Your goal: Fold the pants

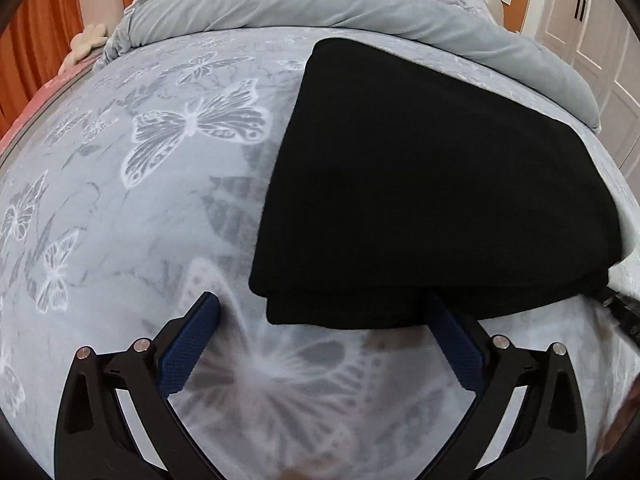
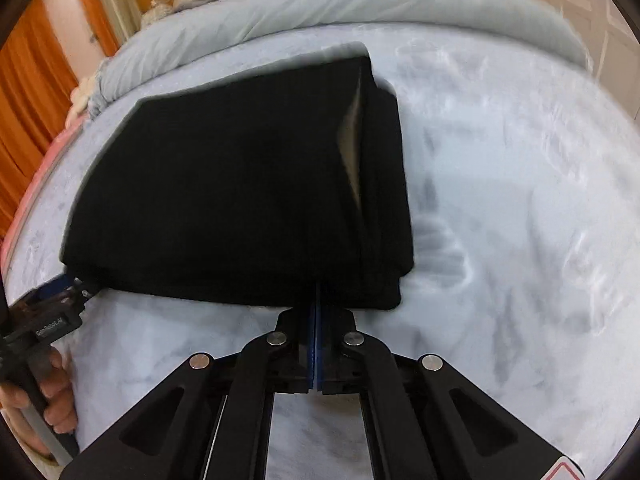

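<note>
While the black pants [image 1: 432, 184] lie folded into a thick stack on the butterfly-print bedsheet [image 1: 168, 168], I hold both grippers at the near edge of the bundle. My left gripper [image 1: 320, 312] stands wide, its blue-padded fingers [image 1: 188, 344] spread well apart over the sheet; the right-hand finger of the pair reaches the pants' near edge, and its tip looks tucked just under the hem, though the dark cloth makes that hard to tell. Nothing sits between the two fingers but a printed white butterfly.

My right gripper [image 2: 316, 292] is closed tight, the two blue pads pressed flat together with only a thin seam between them. Its tips meet the near edge of the pants close to the stack's right corner, and the black fabric hides the very ends, so whether a layer of cloth is pinched there I cannot tell.

From the right wrist, the pants show several layers stepped along their right side, with one glossy fold catching the light. At that view's lower left, my left hand [image 2: 52, 400] grips the handle of the left gripper, whose fingers touch the stack's left corner.

Behind the pants, a rumpled grey duvet [image 1: 320, 4] runs across the bed, with orange curtains [image 1: 32, 40] to the left and white panelled doors [image 1: 580, 12] to the right.
</note>
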A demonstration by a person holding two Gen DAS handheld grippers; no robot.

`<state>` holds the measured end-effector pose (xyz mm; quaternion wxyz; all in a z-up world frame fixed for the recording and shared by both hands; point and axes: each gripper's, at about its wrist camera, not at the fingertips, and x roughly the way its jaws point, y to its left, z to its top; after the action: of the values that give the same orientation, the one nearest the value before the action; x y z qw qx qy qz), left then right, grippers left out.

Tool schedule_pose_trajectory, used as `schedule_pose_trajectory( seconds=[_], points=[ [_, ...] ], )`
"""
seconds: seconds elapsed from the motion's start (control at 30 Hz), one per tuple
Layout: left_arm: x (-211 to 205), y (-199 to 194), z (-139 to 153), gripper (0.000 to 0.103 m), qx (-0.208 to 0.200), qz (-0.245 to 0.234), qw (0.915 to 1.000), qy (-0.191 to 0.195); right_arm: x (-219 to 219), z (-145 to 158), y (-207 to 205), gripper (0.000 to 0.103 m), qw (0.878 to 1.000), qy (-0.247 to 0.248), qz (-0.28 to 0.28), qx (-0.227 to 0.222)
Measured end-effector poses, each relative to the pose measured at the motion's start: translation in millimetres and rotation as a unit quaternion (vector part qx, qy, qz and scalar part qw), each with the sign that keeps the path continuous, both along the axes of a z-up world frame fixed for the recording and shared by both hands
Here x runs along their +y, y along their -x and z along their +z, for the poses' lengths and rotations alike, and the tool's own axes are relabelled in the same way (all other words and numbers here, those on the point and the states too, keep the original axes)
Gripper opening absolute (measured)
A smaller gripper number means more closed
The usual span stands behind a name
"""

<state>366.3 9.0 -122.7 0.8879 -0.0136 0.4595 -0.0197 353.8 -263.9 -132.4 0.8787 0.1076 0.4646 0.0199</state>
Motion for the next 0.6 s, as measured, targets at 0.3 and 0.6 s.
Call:
schedule_pose_trajectory(
  seconds=[0.3, 0.6],
  points=[
    [30.6, 4.6, 5.4, 0.098, 0.020, -0.001, 0.9992, 0.034, -1.9, 30.2, 16.0, 0.064, 0.999, 0.026, 0.010, -0.043],
    [7.1, -17.7, 14.9, 0.018, -0.004, -0.062, 0.9967, 0.051, -15.8, 11.3, -17.9, 0.019, 0.999, 0.010, 0.003, -0.040]
  ],
)
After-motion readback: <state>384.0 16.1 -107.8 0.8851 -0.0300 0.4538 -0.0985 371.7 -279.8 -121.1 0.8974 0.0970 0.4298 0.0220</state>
